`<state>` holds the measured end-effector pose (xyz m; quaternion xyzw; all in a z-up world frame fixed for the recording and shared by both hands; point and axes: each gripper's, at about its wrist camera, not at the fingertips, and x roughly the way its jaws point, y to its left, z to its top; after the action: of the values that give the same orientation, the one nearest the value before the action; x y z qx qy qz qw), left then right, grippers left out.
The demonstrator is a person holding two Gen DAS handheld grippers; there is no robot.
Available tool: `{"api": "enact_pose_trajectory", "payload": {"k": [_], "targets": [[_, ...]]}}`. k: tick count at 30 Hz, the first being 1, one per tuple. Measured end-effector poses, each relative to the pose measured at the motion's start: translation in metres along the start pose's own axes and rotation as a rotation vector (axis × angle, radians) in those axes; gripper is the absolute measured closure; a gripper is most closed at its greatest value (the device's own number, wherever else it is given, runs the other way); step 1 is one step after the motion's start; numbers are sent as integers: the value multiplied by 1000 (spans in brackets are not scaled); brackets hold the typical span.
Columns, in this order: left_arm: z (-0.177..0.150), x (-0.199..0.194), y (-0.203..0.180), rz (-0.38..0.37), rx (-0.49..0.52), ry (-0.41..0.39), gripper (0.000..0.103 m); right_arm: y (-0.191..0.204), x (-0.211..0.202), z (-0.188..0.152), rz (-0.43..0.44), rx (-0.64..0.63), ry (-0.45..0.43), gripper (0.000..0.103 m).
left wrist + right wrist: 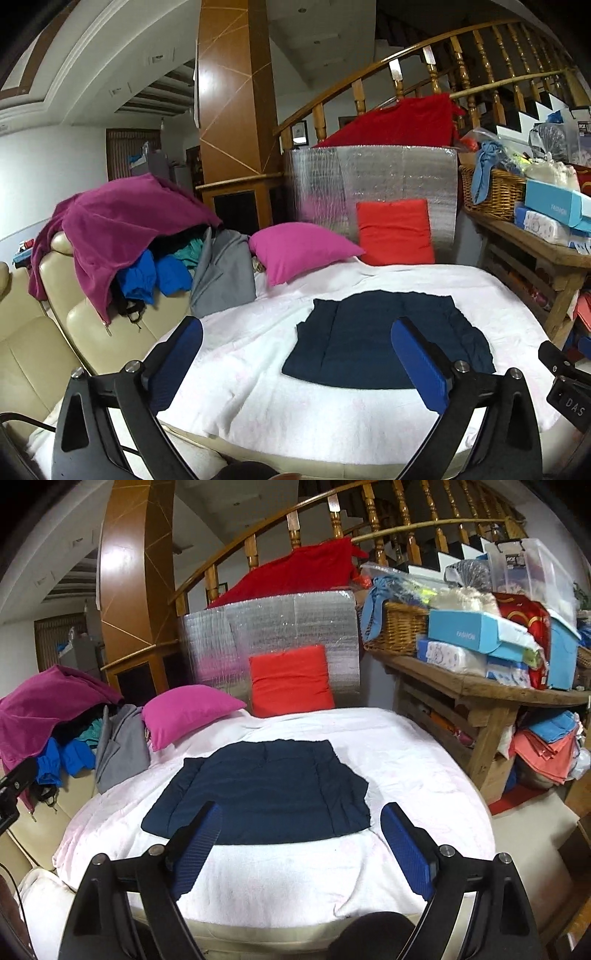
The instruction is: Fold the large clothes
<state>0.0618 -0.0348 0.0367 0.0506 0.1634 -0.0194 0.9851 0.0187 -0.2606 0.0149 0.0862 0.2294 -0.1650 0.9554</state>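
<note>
A dark navy garment (pixel 373 339) lies flat, folded into a rough rectangle, on a white blanket (pixel 258 369) over the bed; it also shows in the right wrist view (pixel 266 790). My left gripper (pixel 295 328) is open and empty, held above the blanket's near edge, with the garment ahead and to the right. My right gripper (pixel 301 812) is open and empty, hovering just short of the garment's near edge. The right gripper's body (pixel 565 384) shows at the right edge of the left wrist view.
A pile of clothes (pixel 122 236) under a magenta garment lies on the cream sofa (pixel 29 332) at left. A pink pillow (pixel 188 712) and a red cushion (pixel 291 679) sit at the bed's far end. A cluttered wooden bench (pixel 480 694) stands at right.
</note>
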Motion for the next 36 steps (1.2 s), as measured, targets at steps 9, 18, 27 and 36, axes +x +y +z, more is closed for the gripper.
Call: {"api": "enact_pose_trajectory", "payload": {"k": [9, 18, 27, 36], "targets": [[6, -17, -2, -15, -5, -40, 1, -1, -15, 4, -3, 7, -14, 13], [3, -16, -6, -16, 1, -34, 1, 8, -11, -1, 11, -6, 6, 13], [0, -16, -5, -10, -6, -29, 1, 12, -10, -3, 18, -5, 8, 13], [-1, -16, 0, -4, -14, -25, 1, 20, -10, -3, 24, -19, 7, 13]]}}
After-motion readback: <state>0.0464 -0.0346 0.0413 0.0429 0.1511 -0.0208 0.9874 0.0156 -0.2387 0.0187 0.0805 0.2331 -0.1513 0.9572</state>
